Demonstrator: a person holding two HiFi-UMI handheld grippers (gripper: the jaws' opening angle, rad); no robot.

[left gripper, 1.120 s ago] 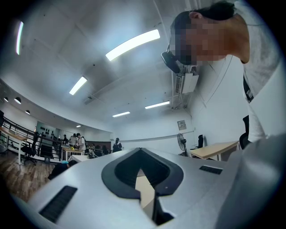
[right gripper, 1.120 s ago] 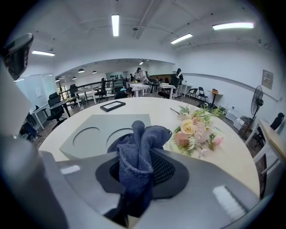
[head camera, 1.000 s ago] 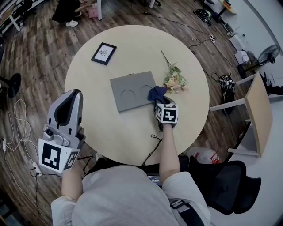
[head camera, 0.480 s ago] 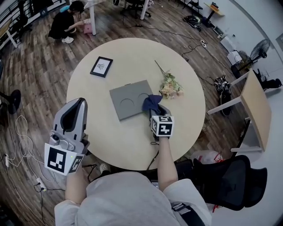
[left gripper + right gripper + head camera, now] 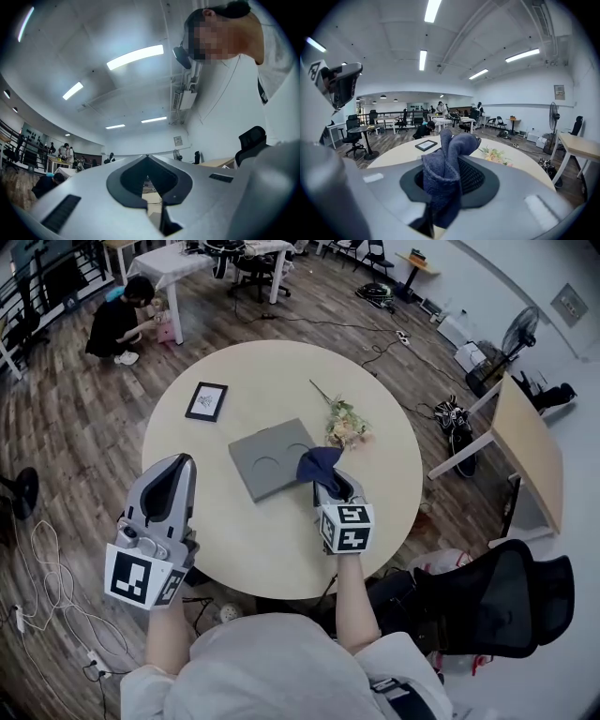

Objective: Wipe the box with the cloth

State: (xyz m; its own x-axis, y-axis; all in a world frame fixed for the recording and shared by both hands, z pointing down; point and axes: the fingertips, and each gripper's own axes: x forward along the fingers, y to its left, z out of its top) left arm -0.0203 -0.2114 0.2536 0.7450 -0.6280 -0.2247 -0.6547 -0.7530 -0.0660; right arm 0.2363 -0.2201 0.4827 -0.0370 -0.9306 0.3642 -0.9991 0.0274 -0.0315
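Right gripper (image 5: 330, 482) is clamping the bunched cloth (image 5: 317, 463) at the box (image 5: 265, 461) for wiping, while left gripper (image 5: 177, 468), closed and empty, is idling clear.

The cloth (image 5: 445, 173) is showing dark blue, the box (image 5: 267, 460) plain grey, the table (image 5: 234, 549) cream. The frame (image 5: 207, 400) is showing black, the flowers (image 5: 344, 426) pink, cream and green, the floor (image 5: 75, 456) streaky brown.

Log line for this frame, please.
right gripper: shut on dark blue terry cloth | cloth: at flat grey box's right edge | left gripper: shut, empty, by round beige table
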